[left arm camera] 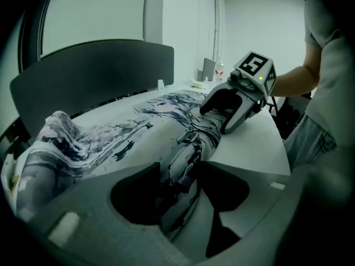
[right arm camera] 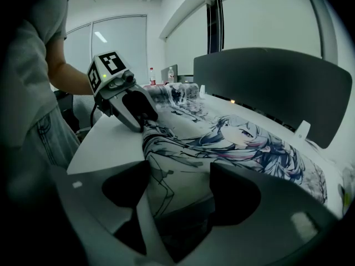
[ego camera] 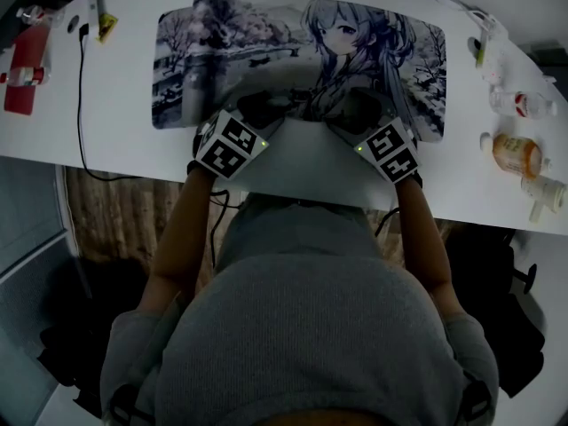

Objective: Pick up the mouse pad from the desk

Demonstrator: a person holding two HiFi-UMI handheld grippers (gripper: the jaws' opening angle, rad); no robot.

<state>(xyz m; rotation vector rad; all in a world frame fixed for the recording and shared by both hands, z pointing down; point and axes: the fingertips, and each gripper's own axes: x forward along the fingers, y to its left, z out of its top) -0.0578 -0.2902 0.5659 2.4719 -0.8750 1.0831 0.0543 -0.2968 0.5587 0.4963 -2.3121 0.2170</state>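
The left gripper [left arm camera: 180, 190] has its jaws apart around a raised fold of the mat's [ego camera: 266, 43] near edge. The right gripper [right arm camera: 178, 187] is spread wider, with that edge lying between its jaws. At the head view's right an orange bottle [ego camera: 516, 153] lies on its side on the desk [ego camera: 302, 162], contents unclear. The mat spans the top centre, printed with a long-haired girl in snow, its upper-left corner rumpled.

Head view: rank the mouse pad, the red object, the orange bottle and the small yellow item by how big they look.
1. mouse pad, by far the largest
2. red object
3. orange bottle, not far behind the red object, so this pair is less certain
4. yellow item, the smallest
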